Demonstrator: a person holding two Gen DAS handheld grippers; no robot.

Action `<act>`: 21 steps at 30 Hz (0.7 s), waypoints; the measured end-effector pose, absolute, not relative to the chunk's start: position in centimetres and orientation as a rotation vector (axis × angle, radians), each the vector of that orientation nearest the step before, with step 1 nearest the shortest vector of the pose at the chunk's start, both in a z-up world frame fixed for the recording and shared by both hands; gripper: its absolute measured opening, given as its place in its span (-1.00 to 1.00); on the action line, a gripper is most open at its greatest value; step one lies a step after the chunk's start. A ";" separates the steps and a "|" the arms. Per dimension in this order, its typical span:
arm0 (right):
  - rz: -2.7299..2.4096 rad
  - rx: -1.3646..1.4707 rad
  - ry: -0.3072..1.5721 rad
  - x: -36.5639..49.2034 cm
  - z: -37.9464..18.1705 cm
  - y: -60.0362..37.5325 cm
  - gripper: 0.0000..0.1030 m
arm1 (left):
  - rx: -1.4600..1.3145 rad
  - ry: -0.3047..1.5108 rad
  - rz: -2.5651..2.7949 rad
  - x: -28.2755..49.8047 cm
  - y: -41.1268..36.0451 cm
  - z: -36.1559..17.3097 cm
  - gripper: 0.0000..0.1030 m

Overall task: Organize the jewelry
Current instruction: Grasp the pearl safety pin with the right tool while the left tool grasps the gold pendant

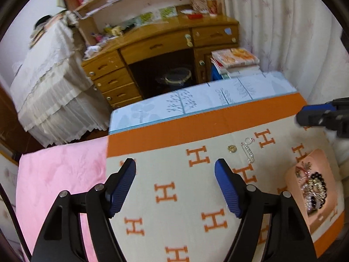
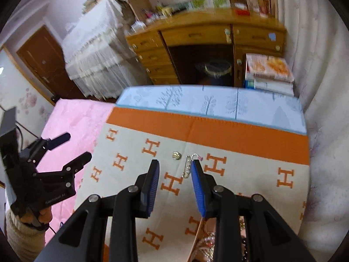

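Jewelry laid out: a gold round piece point(image 1: 231, 149), a silver pin-like chain point(image 1: 248, 150) and a small ring point(image 1: 248, 140) lay close together on the H-patterned blanket point(image 1: 174, 196), near its orange border.
Jewelry tray: a peach tray point(image 1: 293, 179) heaped with beads and chains sat at the blanket's right side, well apart from the left gripper's jaws.
Left gripper point(image 1: 175, 187): jaws stood wide apart with nothing between them, over bare blanket; the laid-out pieces lay beyond and to the right of its tips.
Right gripper point(image 2: 174, 185): jaws stood partly apart and empty; the silver chain point(image 2: 188, 168) showed in the gap just beside the right finger point(image 2: 199, 187), the gold piece point(image 2: 176, 155) ahead of the tips.
Hand pose: both grippers pointed steeply down at the blanket; a hand point(image 2: 42, 215) in a pale sleeve point(image 2: 24, 238) gripped the left one.
Only in left view: the tray's contents lay fully visible.
Only in right view: the left gripper hung over the pink cover point(image 2: 76, 126); the tray lay mostly hidden under the fingers.
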State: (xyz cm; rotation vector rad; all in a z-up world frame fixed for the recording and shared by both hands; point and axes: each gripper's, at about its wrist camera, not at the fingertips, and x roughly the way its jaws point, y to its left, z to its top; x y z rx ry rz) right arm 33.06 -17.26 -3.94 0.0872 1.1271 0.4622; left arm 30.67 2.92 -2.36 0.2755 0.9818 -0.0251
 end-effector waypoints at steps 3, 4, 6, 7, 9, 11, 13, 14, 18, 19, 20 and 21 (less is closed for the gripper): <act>0.436 0.079 1.212 34.5 -7.8 -16.0 -0.50 | 0.267 1.049 -0.036 33.3 2.2 -5.3 0.42; 0.431 0.082 1.243 34.9 -9.2 -15.7 -0.61 | 0.263 1.069 -0.039 33.9 2.0 -6.2 0.42; 0.420 0.084 1.283 35.5 -11.4 -15.2 -0.64 | 0.269 1.099 -0.030 35.0 1.6 -8.2 0.42; 0.411 0.084 1.301 35.9 -12.5 -15.0 -0.64 | 0.277 1.114 -0.023 35.6 1.6 -9.2 0.42; 0.399 0.081 1.329 36.5 -13.9 -14.6 -0.64 | 0.277 1.139 -0.016 36.4 1.6 -10.8 0.42; 0.385 0.078 1.350 37.1 -15.1 -14.3 -0.64 | 0.256 1.163 -0.010 37.3 1.8 -12.1 0.42; 0.380 0.073 1.364 37.5 -15.9 -14.0 -0.64 | 0.232 1.176 -0.009 37.9 2.0 -12.9 0.42; 0.379 0.072 1.371 37.6 -16.2 -14.0 -0.64 | 0.216 1.182 -0.006 38.2 2.1 -13.3 0.42; 0.372 0.041 1.389 37.9 -17.3 -13.2 -0.65 | 0.168 1.207 0.002 39.1 2.6 -14.3 0.42; 0.368 0.034 1.392 38.1 -17.4 -13.3 -0.69 | 0.156 1.212 0.003 39.4 2.8 -14.5 0.42; 0.366 0.027 1.379 38.1 -17.4 -13.2 -0.72 | 0.147 1.216 0.004 39.5 3.0 -14.6 0.42; 0.366 0.016 1.375 38.2 -17.5 -13.0 -0.75 | 0.134 1.221 0.004 39.7 3.1 -14.8 0.42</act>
